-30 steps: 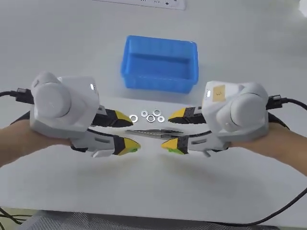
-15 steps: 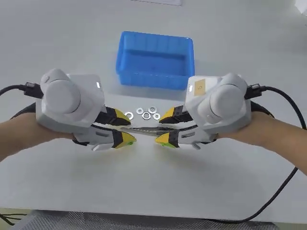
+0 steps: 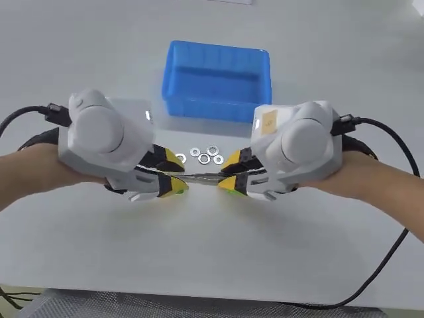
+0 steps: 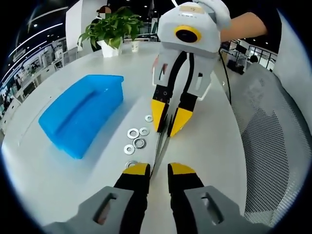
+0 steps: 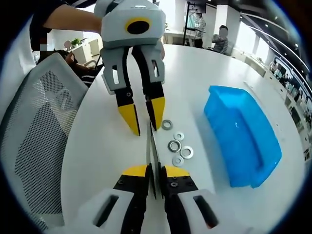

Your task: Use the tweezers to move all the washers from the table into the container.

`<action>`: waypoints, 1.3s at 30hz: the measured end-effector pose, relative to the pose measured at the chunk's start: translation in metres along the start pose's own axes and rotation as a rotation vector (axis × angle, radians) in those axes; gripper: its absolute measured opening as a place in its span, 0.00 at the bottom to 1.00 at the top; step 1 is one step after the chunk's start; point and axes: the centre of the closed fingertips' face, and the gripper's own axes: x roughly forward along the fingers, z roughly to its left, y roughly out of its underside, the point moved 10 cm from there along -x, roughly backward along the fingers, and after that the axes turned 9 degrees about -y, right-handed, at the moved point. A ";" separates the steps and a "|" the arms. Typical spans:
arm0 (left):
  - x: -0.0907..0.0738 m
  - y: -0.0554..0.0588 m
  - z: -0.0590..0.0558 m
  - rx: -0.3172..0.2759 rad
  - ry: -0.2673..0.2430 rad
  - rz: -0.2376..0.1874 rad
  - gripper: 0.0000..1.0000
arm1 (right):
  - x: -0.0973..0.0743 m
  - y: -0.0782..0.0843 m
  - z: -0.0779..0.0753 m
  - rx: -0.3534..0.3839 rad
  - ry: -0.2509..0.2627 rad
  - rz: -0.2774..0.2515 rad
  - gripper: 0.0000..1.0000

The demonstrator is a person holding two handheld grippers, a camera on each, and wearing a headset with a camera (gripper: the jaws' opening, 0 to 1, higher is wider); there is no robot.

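Note:
Slim metal tweezers (image 3: 202, 177) lie along the white table (image 3: 212, 252), between the two grippers, which face each other tip to tip. My right gripper (image 3: 230, 173) is shut on one end of the tweezers (image 5: 150, 146). My left gripper (image 3: 174, 173) stands open, its yellow tips either side of the other end (image 4: 158, 146). Several steel washers (image 3: 205, 156) lie in a loose cluster just beyond the tweezers, also seen as washers (image 4: 135, 139) and washers (image 5: 176, 144). Behind them stands the blue container (image 3: 215, 79), with nothing visible inside.
A mesh office chair (image 5: 39, 146) stands by the table's near edge. Black cables (image 3: 391, 232) trail from both grippers across the table. A potted plant (image 4: 114, 31) stands at the table's far end. Bare tabletop surrounds the work.
Both grippers have moved inward toward each other along the tweezers. Their jaws stand narrower than before, and the right one has shut on the tweezers.

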 end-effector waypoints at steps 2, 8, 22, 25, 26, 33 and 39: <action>0.002 -0.001 0.000 0.005 0.003 0.002 0.17 | 0.000 0.000 0.000 -0.001 -0.001 0.003 0.11; 0.006 -0.005 0.005 -0.047 0.017 0.025 0.09 | 0.001 -0.002 0.003 -0.052 0.002 0.029 0.08; 0.005 -0.006 0.003 -0.029 0.031 0.053 0.09 | 0.005 -0.001 0.008 -0.046 0.014 0.000 0.07; 0.005 -0.007 0.000 0.018 0.029 0.050 0.10 | 0.006 -0.003 0.011 -0.043 0.012 -0.023 0.07; 0.005 -0.007 0.000 0.021 0.034 0.046 0.11 | 0.006 -0.006 0.011 -0.040 0.010 -0.037 0.07; 0.005 -0.008 -0.002 0.013 0.036 0.055 0.10 | 0.007 -0.009 0.012 -0.063 0.011 -0.029 0.07; -0.002 -0.012 -0.006 0.026 0.050 0.066 0.10 | 0.005 -0.008 0.015 -0.088 0.004 -0.058 0.07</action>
